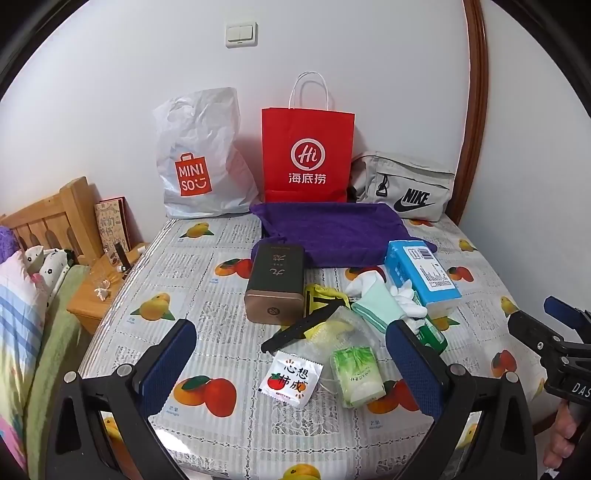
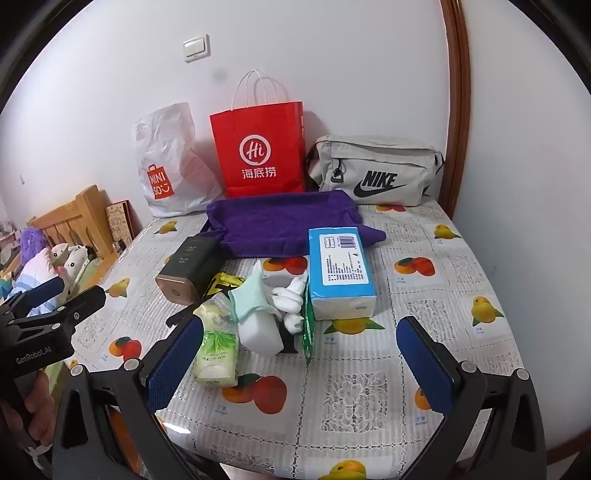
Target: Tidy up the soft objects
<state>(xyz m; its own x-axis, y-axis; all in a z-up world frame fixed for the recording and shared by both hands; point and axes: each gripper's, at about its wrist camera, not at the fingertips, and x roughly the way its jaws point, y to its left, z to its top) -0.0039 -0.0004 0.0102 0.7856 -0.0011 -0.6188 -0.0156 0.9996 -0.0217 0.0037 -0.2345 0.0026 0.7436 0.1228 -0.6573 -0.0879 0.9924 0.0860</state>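
both grippers, left point(image 1: 291, 369) and right point(image 2: 301, 365), are held with fingers wide apart and empty; the soft pile, mint cloth point(image 2: 248, 300) included, is found mid-table point(image 2: 351, 398), ahead-left of the right gripper, nearer it.

- A light switch point(image 1: 241, 34) sits high on the white wall.
- A wooden bed headboard point(image 1: 48, 218) stands left of the surface point(image 1: 221, 332), with a spotted plush toy point(image 1: 51, 264) beside it.
- A low wooden nightstand point(image 1: 99, 291) holds a patterned book point(image 1: 112, 225) leaning upright.
- A brown door frame point(image 1: 476, 92) runs down the right side.
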